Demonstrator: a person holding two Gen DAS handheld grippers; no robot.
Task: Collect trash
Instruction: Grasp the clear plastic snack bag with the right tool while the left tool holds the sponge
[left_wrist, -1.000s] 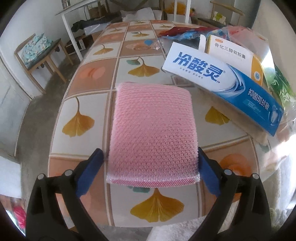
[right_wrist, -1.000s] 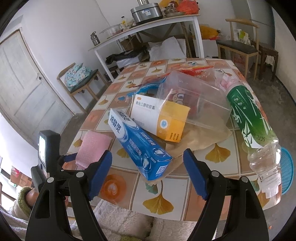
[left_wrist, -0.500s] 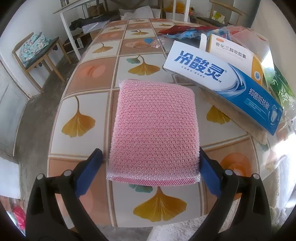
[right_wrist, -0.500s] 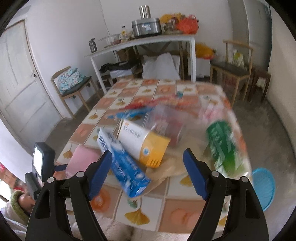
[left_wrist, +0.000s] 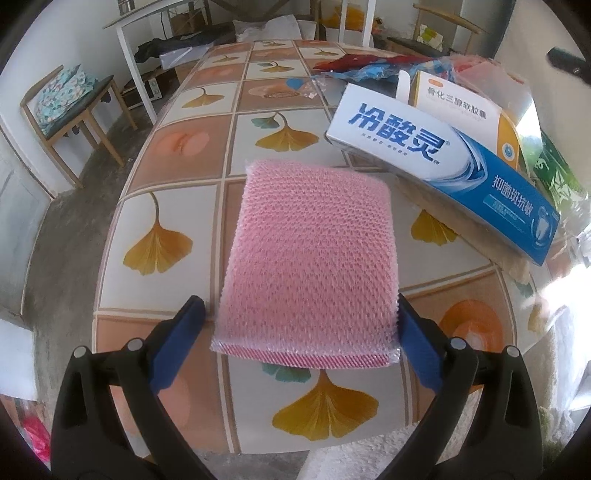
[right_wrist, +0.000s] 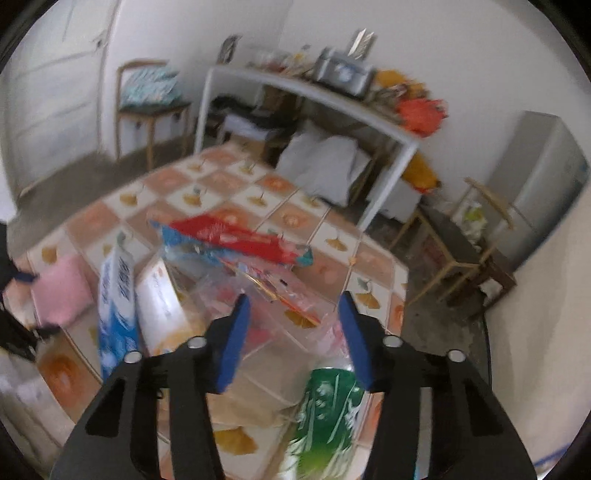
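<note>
Since the earlier frames the right tool (right_wrist: 291, 332) has swung up and rolled, so its blurred view now tilts across the room instead of squarely down on the pile; its blue jaws have just been closing and stand clearly narrower than before, partly spread, with nothing visibly pinched between them; behind the gap sits a crumpled clear plastic container (right_wrist: 280, 314), and the green-labelled clear plastic bottle (right_wrist: 325, 413) lies just below the right jaw. Left tool (left_wrist: 299, 325) barely shifts; the pink mesh-wrapped rectangular sponge pad (left_wrist: 310, 258) sits between its blue jaws, right jaw against the pad's edge, left jaw showing a sliver of gap, so I cannot tell whether it is truly pinched or only bracketed. Trash pile sits on the ginkgo-leaf-patterned tiled table (left_wrist: 177, 236): long blue-and-white toothpaste carton (left_wrist: 443, 177) leaning on a white-and-orange medicine carton (left_wrist: 465, 107), red and blue crinkled plastic wrappers (right_wrist: 236, 236) behind them. Judgement: right tool looks mid-reposition, narrowing for a grab at the container or bottle; nothing collected by it yet; motion blur makes contact hard to confirm; pad is likely the left tool's pick, lift not yet evident.
</note>
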